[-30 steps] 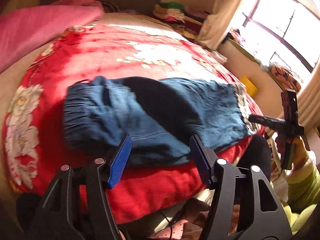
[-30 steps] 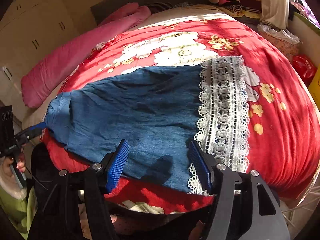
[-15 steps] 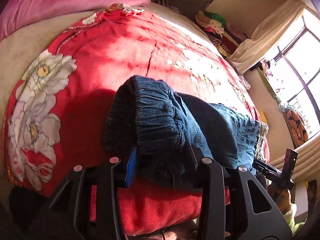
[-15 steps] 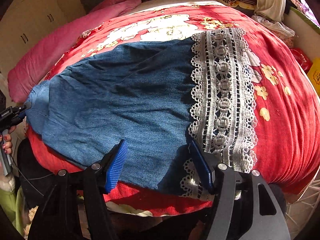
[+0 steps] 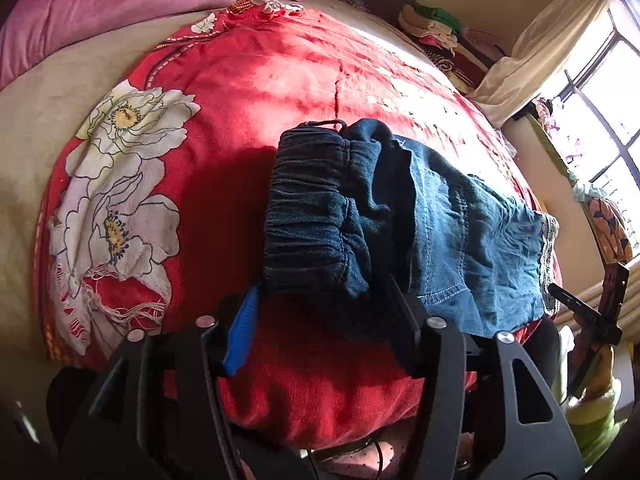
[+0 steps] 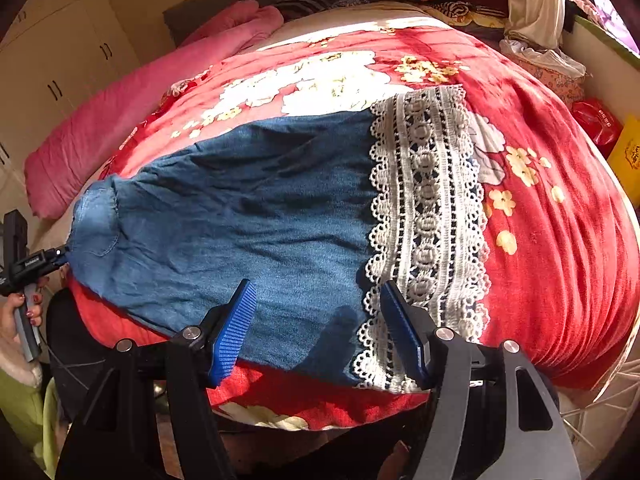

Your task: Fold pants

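Open red quilt (image 5: 248, 80) beyond pants (image 5: 460, 232)

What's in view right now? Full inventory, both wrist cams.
denim pants: 1, blue, flat on blanket; elastic waistband bunched between left gripper's fingers
lace hem: 1, white, pants' leg end
blanket: 1, red floral, covering bed
pink quilt: 1, far bedside
clothes pile: mixed colours, far corner
wardrobe: cream, far left
left gripper: black, blue pads, jaws opening
right gripper: open, over lace hem's near edge
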A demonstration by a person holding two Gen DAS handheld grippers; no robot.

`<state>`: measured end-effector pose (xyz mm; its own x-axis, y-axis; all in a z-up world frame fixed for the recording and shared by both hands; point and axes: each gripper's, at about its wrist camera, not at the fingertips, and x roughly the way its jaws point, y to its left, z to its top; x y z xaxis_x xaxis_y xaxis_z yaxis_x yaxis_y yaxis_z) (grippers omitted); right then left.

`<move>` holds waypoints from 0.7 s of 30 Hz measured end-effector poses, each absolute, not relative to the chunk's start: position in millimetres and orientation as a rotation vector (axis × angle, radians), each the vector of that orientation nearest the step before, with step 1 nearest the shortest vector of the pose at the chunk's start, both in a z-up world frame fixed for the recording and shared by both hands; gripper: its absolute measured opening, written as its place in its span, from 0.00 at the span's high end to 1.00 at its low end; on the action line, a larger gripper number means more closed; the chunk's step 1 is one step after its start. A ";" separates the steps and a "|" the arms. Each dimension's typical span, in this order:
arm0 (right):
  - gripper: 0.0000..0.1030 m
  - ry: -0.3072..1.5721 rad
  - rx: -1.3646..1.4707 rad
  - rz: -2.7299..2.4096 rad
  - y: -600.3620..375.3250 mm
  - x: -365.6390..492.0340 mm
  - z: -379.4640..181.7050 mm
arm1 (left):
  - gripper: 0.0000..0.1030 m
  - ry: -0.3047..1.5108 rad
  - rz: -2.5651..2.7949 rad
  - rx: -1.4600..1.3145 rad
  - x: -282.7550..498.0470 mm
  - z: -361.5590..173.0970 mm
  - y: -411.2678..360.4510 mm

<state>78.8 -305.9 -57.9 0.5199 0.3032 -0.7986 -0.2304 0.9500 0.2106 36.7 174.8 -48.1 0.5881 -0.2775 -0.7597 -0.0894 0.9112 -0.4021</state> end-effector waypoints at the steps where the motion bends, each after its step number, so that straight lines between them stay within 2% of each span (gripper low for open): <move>1: 0.37 1.008 0.073 0.293 -310.7 81.7 -65.6 | 0.46 0.935 -0.090 -0.417 33.3 -42.4 175.5; 5: 0.37 1.039 -0.018 0.315 -307.5 77.4 -83.0 | 0.40 0.832 -0.023 -0.336 16.4 -2.8 171.3; 9: 0.36 1.039 0.008 0.368 -299.0 77.6 -58.0 | 0.39 0.778 -0.114 -0.232 27.9 26.5 134.1; 13: 0.36 0.922 0.104 0.556 -276.9 97.8 -0.8 | 0.39 0.805 -0.303 -0.159 69.5 19.3 67.0; 17: 0.36 0.945 0.085 0.684 -234.8 151.5 30.8 | 0.40 0.859 -0.468 -0.100 92.4 -6.8 6.4; 20: 0.36 1.027 0.059 0.764 -196.0 193.8 33.6 | 0.55 0.949 -0.507 -0.061 94.7 -36.4 -17.1; 21: 0.36 1.062 0.051 0.785 -182.5 205.8 30.4 | 0.68 0.979 -0.512 -0.057 93.7 -46.2 -19.8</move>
